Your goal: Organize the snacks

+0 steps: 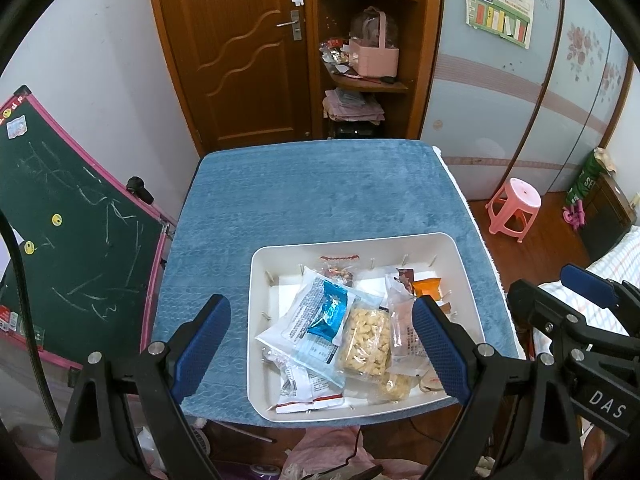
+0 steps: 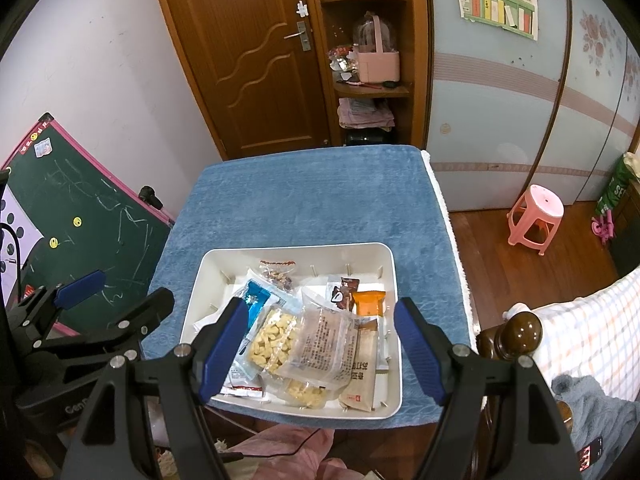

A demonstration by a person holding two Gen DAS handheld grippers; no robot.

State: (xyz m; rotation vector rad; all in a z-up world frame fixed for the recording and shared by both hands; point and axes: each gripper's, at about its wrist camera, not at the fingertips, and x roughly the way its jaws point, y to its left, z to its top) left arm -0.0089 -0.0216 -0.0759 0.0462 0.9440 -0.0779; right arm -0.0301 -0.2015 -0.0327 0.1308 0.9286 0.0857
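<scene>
A white tray (image 1: 460, 256) sits at the near right of the blue-towelled table (image 1: 312, 200). Several snack packs lie piled in it: a clear pack of yellow puffs (image 1: 366, 344), a white pack with a blue label (image 1: 320, 316), an orange pack (image 1: 427, 286), a clear white pack (image 1: 404, 344). My left gripper (image 1: 320, 316) is open and empty, held above the tray's near left. My right gripper (image 2: 320, 332) is open and empty above the tray (image 2: 384, 256). The puffs (image 2: 274, 340), the orange pack (image 2: 370, 302) and a tan bar (image 2: 362, 376) show below it.
A chalkboard (image 1: 76, 248) leans at the table's left. A wooden door (image 1: 240, 48) and corner shelves (image 1: 368, 80) stand behind. A pink stool (image 2: 536, 216) is on the floor at the right. A bedpost (image 2: 520, 332) and bedding lie near the right.
</scene>
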